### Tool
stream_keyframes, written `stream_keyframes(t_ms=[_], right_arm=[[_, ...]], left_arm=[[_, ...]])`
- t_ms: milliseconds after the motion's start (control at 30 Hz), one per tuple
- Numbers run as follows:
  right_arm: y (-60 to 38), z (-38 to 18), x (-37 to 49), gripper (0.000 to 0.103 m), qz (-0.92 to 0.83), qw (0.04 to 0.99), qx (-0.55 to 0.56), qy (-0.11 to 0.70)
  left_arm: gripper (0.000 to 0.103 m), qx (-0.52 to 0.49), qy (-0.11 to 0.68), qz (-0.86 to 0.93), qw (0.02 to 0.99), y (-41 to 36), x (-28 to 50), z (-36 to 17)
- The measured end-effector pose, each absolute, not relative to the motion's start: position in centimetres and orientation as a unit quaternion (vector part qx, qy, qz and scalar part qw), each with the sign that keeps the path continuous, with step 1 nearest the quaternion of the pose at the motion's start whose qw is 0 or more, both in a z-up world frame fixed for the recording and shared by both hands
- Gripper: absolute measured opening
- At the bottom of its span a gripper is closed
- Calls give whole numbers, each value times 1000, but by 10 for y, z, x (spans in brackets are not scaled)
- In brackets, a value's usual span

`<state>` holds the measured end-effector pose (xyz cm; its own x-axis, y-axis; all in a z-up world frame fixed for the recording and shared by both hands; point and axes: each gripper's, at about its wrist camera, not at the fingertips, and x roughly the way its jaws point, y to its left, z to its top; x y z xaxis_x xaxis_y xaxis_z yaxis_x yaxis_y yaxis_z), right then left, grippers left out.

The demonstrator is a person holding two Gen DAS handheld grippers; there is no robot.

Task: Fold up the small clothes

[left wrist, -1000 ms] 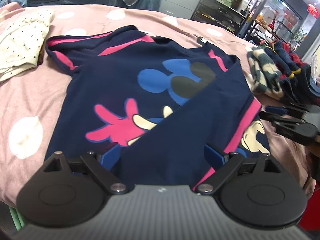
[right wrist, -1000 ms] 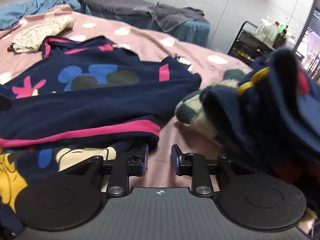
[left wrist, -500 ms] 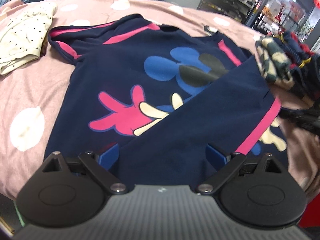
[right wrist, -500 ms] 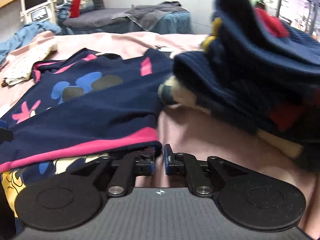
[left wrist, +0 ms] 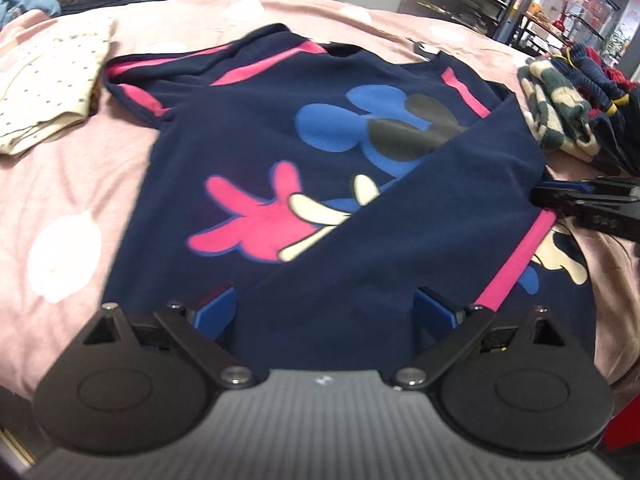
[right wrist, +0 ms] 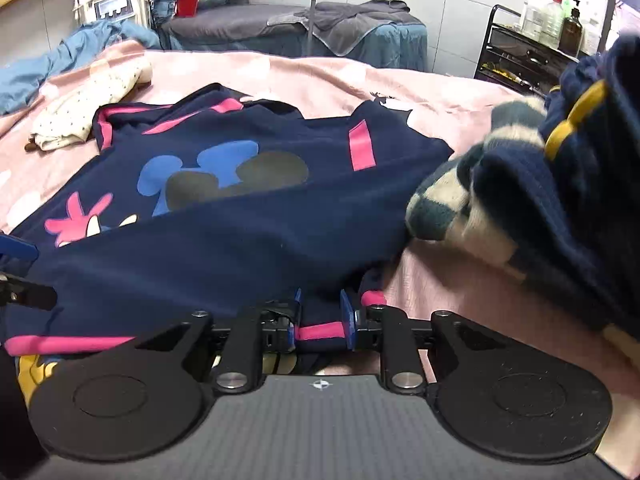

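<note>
We see a navy T-shirt point(left wrist: 256, 152) lying flat on a pink bed cover point(left wrist: 60, 200) with pale spots. The shirt has pink stripes and a cartoon mouse print in blue, black, pink and cream. Its right side is folded over the front, so a plain navy flap runs slanting across the picture.

Our left claw point(left wrist: 326, 312) is spread wide over the near edge of the shirt. Its blue pads point(left wrist: 216, 312) sit far apart, with the cloth lying between them, and they do not squeeze it.

Our right claw point(right wrist: 320, 320) is down at the corner of the folded flap, where the pink hem point(right wrist: 320, 330) runs. The gap is narrow and it is opening now. The hem lies between the two blue pads, and we see no pinch on it. In the left claw's view, the right claw point(left wrist: 556, 196) comes in from the right edge of the shirt.

Just to the right of the shirt is a pile of clothes point(right wrist: 540, 200), with a checked piece and a navy knit with a yellow stripe. Far to the left lies a cream dotted garment point(left wrist: 44, 92). Behind the bed stands a grey treatment bed point(right wrist: 288, 28) and a black cart with bottles point(right wrist: 532, 44).
</note>
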<state>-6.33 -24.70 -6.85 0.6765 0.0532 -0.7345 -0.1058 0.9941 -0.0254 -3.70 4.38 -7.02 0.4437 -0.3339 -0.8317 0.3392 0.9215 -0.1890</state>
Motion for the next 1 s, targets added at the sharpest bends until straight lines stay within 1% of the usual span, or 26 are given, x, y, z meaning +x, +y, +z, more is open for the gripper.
stream_keyframes(t_ms=[33, 100, 133, 167, 233, 267, 300, 400, 433, 467, 533, 633, 667, 700, 733, 767, 833, 867, 933, 1000], right_arm=[[-246, -56, -64, 40, 49, 919, -34, 389], [-243, -33, -57, 53, 72, 927, -28, 368], [-239, -22, -48, 76, 90, 927, -22, 363], [-236, -17, -36, 93, 107, 926, -14, 362], [-226, -5, -5, 94, 148, 921, 10, 360], [-221, -3, 13, 90, 165, 915, 20, 368], [-218, -3, 34, 89, 171, 909, 37, 379], [-224, -21, 113, 87, 123, 896, 98, 416], [-226, -31, 139, 82, 106, 892, 111, 425], [-228, -40, 159, 74, 94, 891, 115, 430], [-230, -63, 198, 66, 67, 882, 111, 453], [-224, -94, 224, 66, 40, 869, 69, 489], [-217, -100, 226, 70, 46, 866, 44, 496], [-209, -98, 226, 70, 50, 873, 19, 485], [-203, -97, 226, 53, 58, 874, 2, 482], [-199, -96, 228, 4, 71, 877, 2, 476], [-198, -87, 233, 3, 73, 887, 21, 455], [-198, -76, 233, 3, 76, 899, 39, 430], [-200, -46, 229, 3, 90, 920, 78, 373], [-200, -5, 214, 3, 116, 940, 125, 294]], left_arm=[[98, -2, 485, -192, 853, 50, -37, -68], [101, -14, 475, -179, 861, 61, -33, -63], [101, -20, 472, -172, 864, 66, -30, -61], [101, -23, 471, -166, 866, 70, -25, -59], [101, -25, 465, -161, 870, 76, -19, -55], [101, -24, 462, -161, 872, 78, -17, -53], [101, -24, 461, -162, 872, 81, -17, -51], [102, -29, 463, -160, 872, 89, -22, -51], [102, -34, 465, -156, 871, 93, -25, -52], [102, -40, 469, -154, 869, 97, -28, -53], [102, -48, 477, -148, 865, 106, -33, -57], [102, -55, 492, -132, 859, 118, -36, -65], [102, -59, 495, -126, 857, 123, -36, -67], [102, -63, 497, -122, 857, 127, -36, -69], [102, -69, 498, -118, 856, 131, -35, -71], [102, -73, 499, -115, 856, 134, -33, -72], [102, -76, 500, -112, 855, 138, -29, -74], [102, -75, 499, -113, 856, 139, -26, -74], [102, -70, 494, -116, 859, 138, -22, -72], [102, -67, 491, -116, 861, 136, -21, -71]])
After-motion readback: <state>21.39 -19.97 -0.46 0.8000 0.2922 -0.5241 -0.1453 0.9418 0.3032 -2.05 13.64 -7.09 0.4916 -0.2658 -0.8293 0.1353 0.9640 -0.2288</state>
